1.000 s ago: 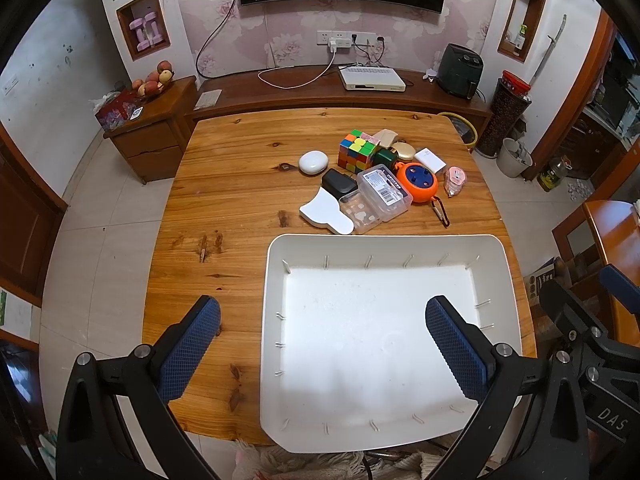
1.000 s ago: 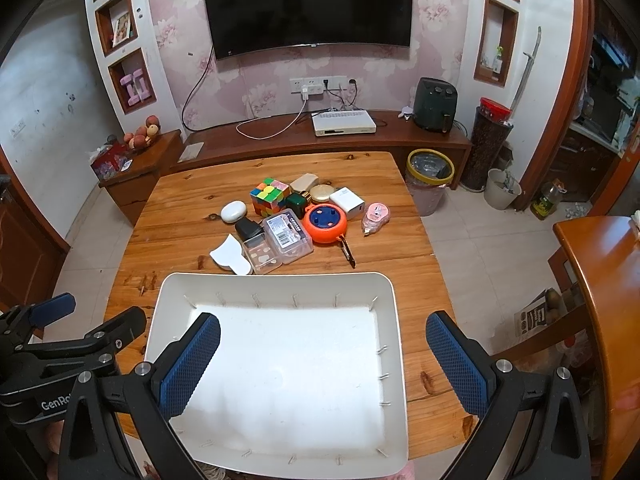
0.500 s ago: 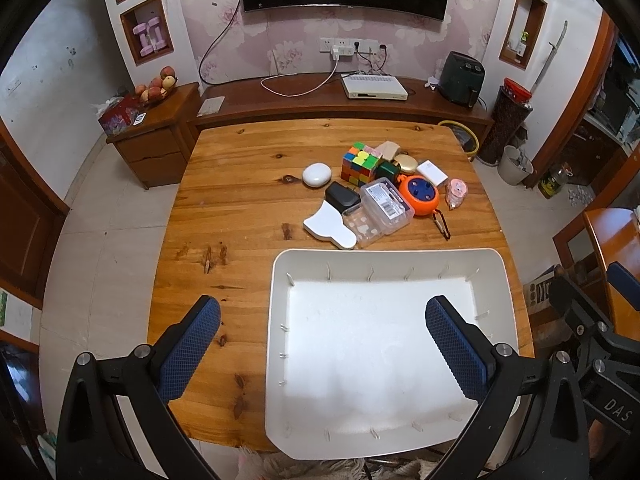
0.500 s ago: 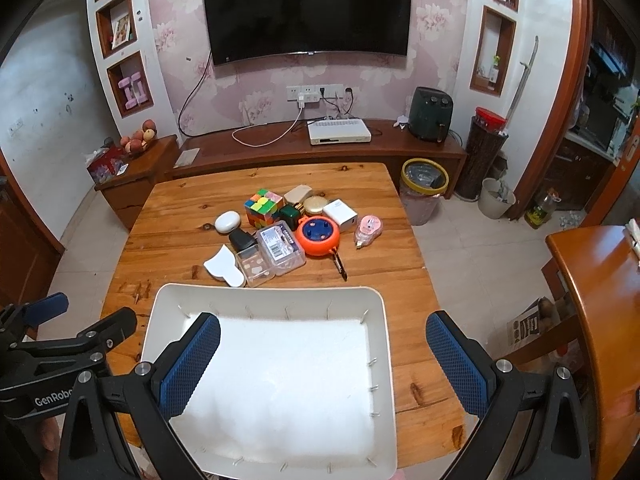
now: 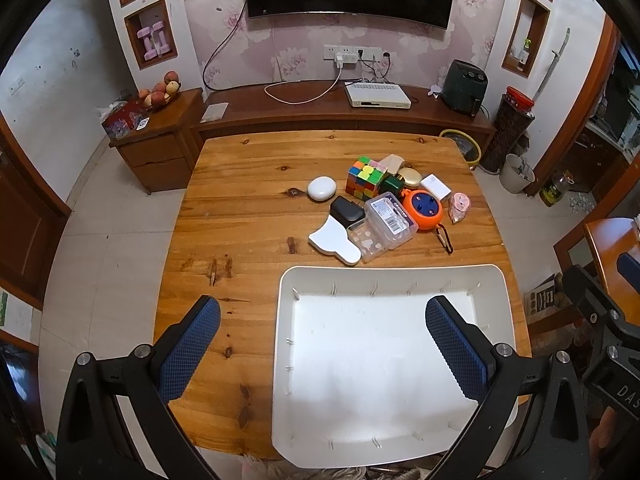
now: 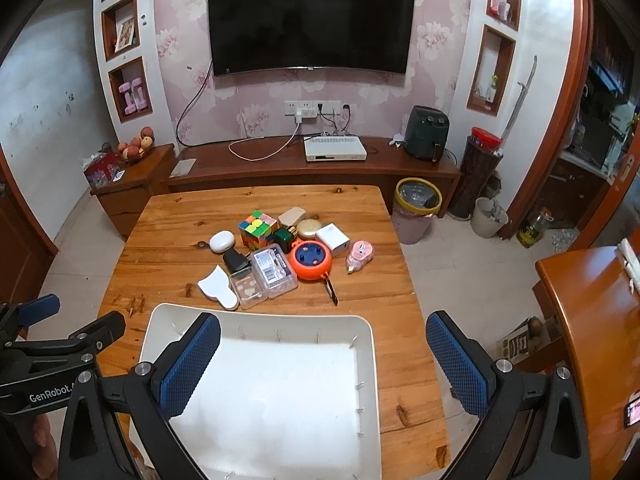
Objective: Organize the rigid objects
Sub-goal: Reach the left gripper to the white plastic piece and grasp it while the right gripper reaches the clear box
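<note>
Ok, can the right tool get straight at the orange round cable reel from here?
Probably yes: the right tool is open, and the orange round cable reel has nothing over it.

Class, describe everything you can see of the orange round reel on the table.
The orange reel is a round, flat, plastic-looking disc lying face up on the wooden table. Its top holds a blue centre with small slots. A dark clip trails from its near edge toward the white tray. It sits beside a clear box, seemingly touching it, in the cluster.

Even indoor light, sharp, fisheye-warped edges
</note>
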The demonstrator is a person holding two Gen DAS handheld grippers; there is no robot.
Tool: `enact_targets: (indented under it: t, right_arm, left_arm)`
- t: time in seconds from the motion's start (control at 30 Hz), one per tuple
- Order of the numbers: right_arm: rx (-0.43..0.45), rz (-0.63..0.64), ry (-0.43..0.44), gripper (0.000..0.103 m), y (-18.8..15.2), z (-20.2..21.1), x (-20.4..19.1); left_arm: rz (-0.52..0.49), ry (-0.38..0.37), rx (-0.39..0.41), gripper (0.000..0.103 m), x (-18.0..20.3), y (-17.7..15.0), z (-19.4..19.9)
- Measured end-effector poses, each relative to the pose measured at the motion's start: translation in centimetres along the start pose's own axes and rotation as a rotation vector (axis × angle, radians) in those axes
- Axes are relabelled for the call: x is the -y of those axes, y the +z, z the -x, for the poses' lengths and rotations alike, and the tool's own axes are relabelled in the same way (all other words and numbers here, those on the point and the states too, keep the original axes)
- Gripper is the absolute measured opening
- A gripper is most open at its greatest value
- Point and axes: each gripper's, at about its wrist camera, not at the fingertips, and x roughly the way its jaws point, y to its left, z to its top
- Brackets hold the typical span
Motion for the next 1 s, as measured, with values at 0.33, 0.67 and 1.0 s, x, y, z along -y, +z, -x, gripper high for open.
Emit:
enact_targets:
  t: [0.33, 0.67, 1.0]
  right_arm:
    - [0.001, 0.019, -0.017, 0.103, 0.6, -0.6, -0.1]
    - [-0.033, 0.033, 0.000, 0.103, 2.0, -2.6, -0.1]
    - [-0.139, -0.019, 0.117, 0.103, 4.3, -7.8, 0.9]
  left_arm:
    - [-0.004, 0.005, 0.002, 0.102, 0.1, 0.1, -0.1]
    - [-0.012, 0.018, -0.004, 0.102, -1.2, 3.1, -1.9]
    - [0.040, 0.002, -0.067, 0.102, -4.4, 7.1, -6.1]
